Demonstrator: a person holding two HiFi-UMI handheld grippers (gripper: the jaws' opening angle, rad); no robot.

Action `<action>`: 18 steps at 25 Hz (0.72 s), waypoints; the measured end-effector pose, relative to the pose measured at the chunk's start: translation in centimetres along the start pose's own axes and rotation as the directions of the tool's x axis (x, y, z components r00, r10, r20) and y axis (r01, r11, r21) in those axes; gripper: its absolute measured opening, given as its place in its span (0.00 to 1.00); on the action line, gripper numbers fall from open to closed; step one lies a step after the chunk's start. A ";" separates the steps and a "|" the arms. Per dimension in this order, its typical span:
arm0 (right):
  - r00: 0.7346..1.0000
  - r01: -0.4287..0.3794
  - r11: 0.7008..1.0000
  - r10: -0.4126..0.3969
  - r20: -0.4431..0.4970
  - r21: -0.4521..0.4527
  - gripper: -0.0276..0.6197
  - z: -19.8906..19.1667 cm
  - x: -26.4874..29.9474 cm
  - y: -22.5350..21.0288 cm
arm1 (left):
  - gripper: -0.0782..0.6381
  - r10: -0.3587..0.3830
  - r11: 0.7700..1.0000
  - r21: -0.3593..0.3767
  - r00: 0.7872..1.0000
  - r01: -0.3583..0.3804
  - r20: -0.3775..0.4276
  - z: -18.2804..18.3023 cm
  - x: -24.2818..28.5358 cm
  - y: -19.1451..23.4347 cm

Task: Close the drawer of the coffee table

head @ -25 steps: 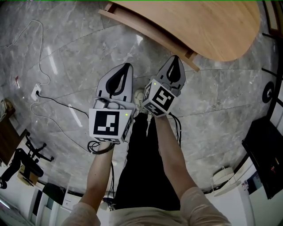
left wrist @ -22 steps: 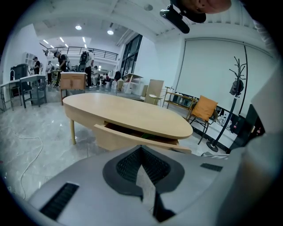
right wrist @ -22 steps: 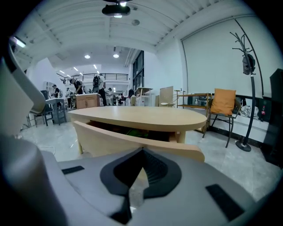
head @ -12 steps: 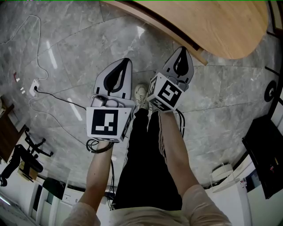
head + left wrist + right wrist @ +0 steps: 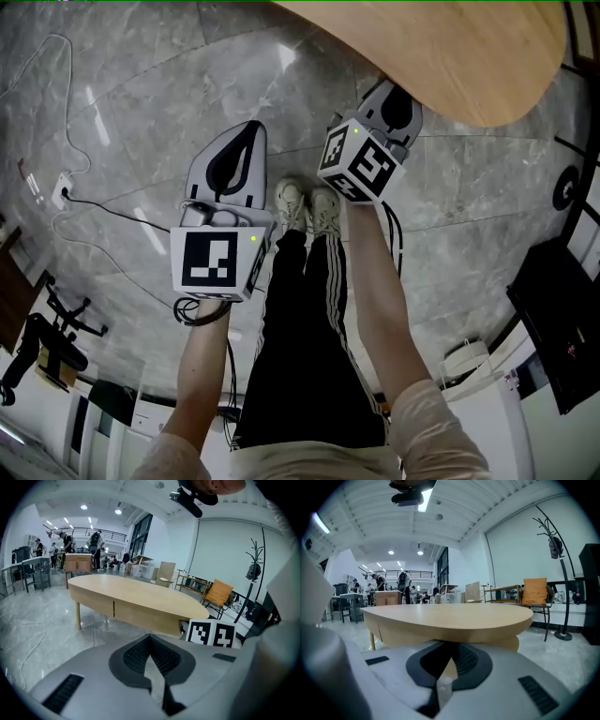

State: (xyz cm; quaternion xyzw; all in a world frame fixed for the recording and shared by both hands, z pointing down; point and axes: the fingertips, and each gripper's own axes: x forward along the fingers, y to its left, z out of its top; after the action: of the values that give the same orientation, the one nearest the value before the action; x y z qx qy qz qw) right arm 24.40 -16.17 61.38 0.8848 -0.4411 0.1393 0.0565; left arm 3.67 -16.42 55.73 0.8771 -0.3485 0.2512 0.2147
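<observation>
The oval wooden coffee table (image 5: 459, 47) fills the top right of the head view. My right gripper (image 5: 398, 101) is shut and empty, its tips right at the table's edge, partly under the top. In the right gripper view the shut jaws (image 5: 451, 645) point at the drawer front (image 5: 508, 643) just below the tabletop (image 5: 450, 618); contact cannot be made out. My left gripper (image 5: 246, 141) hangs shut and empty over the floor, left of the table. In the left gripper view the gripper (image 5: 150, 638) faces the table's side panel (image 5: 140, 616).
The person's shoes (image 5: 305, 202) stand between the grippers on the grey marble floor. A power strip (image 5: 61, 187) and cables lie at the left. A black cabinet (image 5: 562, 328) is at the right. An orange chair (image 5: 218, 593) and a coat rack (image 5: 253, 569) stand beyond the table.
My right gripper has moved forward to the table's edge. The drawer's lip, which stuck out past the tabletop earlier, no longer shows. The left gripper has barely shifted.
</observation>
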 end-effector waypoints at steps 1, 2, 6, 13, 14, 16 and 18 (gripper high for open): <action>1.000 0.000 1.000 0.000 0.001 0.001 0.05 0.1 0.0 0.0 | 0.12 0.001 1.000 0.002 1.000 -0.001 0.000 0.0 0.1 0.2; 1.000 -0.002 1.000 0.002 0.000 0.003 0.05 0.1 0.0 0.0 | 0.12 0.002 1.000 0.004 1.000 -0.002 0.000 0.0 0.1 0.4; 0.999 -0.028 0.999 0.028 -0.040 -0.016 0.05 -0.1 -0.1 0.3 | 0.12 0.020 1.000 -0.016 1.000 -0.020 0.003 0.0 -0.3 1.2; 0.950 -0.150 0.988 0.135 -0.281 -0.034 0.05 -3.4 -1.6 0.4 | 0.12 0.000 1.000 -0.012 0.999 0.000 0.048 1.8 -1.2 0.0; 0.942 -0.169 0.985 0.149 -0.302 -0.042 0.05 -3.8 -2.5 0.8 | 0.12 0.000 1.000 -0.007 0.999 0.001 0.042 1.8 -1.4 0.0; 0.926 -0.207 0.977 0.179 -0.331 -0.053 0.05 -4.2 -4.4 1.7 | 0.12 0.000 1.000 0.005 0.999 0.000 0.041 2.0 -2.2 -0.1; 0.914 -0.247 0.968 0.222 -0.340 -0.033 0.05 -3.4 -6.3 2.9 | 0.12 0.012 1.000 0.007 0.999 -0.012 0.049 2.6 -3.2 -0.3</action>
State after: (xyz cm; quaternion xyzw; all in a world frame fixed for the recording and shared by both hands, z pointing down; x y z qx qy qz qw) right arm 17.81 -12.32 62.69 0.7863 -0.5330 0.2761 0.1465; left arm 2.63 -16.12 51.74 0.8817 -0.3579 0.2325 0.2013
